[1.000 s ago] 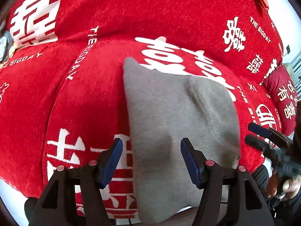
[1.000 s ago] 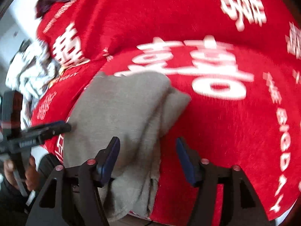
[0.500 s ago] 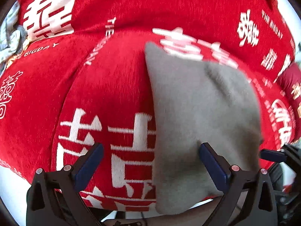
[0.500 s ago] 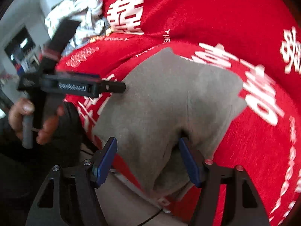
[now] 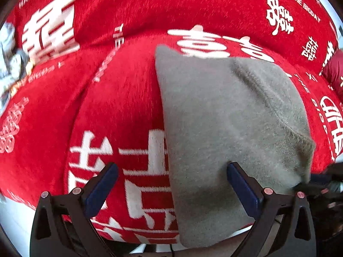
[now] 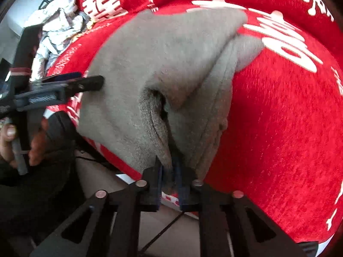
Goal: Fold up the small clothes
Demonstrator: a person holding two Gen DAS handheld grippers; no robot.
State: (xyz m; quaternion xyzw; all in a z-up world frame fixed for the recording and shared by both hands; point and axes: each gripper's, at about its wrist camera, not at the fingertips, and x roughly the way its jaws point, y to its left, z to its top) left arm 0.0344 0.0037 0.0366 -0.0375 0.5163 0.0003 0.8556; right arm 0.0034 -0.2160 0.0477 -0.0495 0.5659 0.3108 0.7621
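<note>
A grey fleece garment [image 5: 225, 128] lies on a red cushion, hanging over its near edge. My left gripper [image 5: 171, 184] is open above the garment's left edge, with one finger over the red fabric and one over the grey cloth. In the right wrist view the same grey garment [image 6: 167, 64] is bunched and lifted at its near corner. My right gripper [image 6: 169, 171] is shut on that corner. The left gripper [image 6: 64, 85] shows there at the garment's left side, held by a hand.
The red cushion cover [image 5: 96, 107] with white characters spans a sofa seat [image 6: 289, 117]. A pile of white patterned clothes [image 6: 55, 27] lies at the far left. A dark red item [image 5: 334, 72] sits at the right edge.
My right gripper has closed on the garment's near right corner and pulled it up into a bunch. My left gripper stayed open and shifted slightly over the garment's left edge.
</note>
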